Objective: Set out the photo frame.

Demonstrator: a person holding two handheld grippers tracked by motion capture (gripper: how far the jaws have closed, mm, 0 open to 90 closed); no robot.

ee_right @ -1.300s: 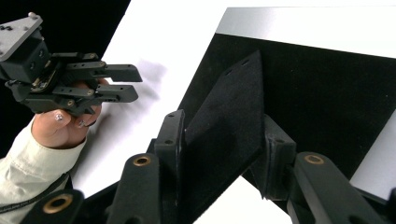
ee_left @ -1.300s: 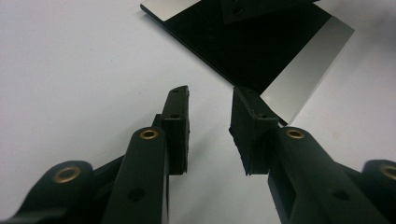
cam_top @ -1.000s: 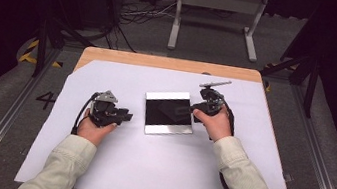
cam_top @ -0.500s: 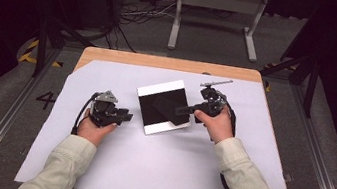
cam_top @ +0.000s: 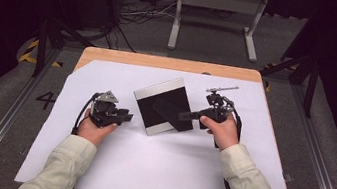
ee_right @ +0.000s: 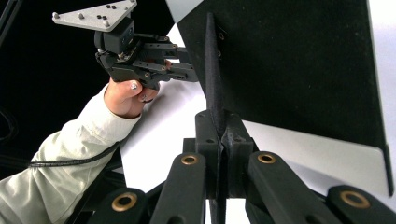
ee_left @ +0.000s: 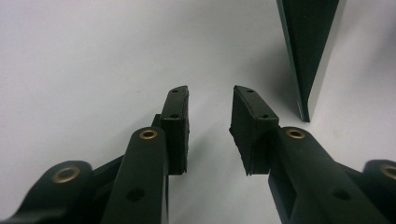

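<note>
Nearest the person, two pale sleeves come in over the white sheet (cam_top: 154,173) that covers most of the table (cam_top: 161,63). The left hand (cam_top: 95,129) rests on the sheet and holds the left gripper (cam_top: 128,116) low and level, pointing toward the middle. In the left gripper view this gripper (ee_left: 210,98) has its pads set a moderate gap apart with only bare sheet between them. The right hand (cam_top: 222,130) holds the right gripper (cam_top: 184,116), which reaches leftward onto the picture frame (cam_top: 153,117). The frame lies between the two grippers with its black back facing up and toward the camera. It is turned askew and tipped up off the sheet. The right gripper view looks along the right gripper (ee_right: 218,126), whose jaws have just been closing and now stand almost together on the frame's thin black back strut (ee_right: 211,70). The strut's edge runs up from between the pads across the frame's back (ee_right: 299,60). The left gripper (ee_right: 189,70) shows beyond, just beside the frame's far edge but not touching it. In the left gripper view the frame (ee_left: 306,46) stands to the right of the jaws, its lower corner down on the sheet, clear of both pads. Farther off are the table's bare wooden edge, then dark floor and a grey metal stand (cam_top: 217,11).
</note>
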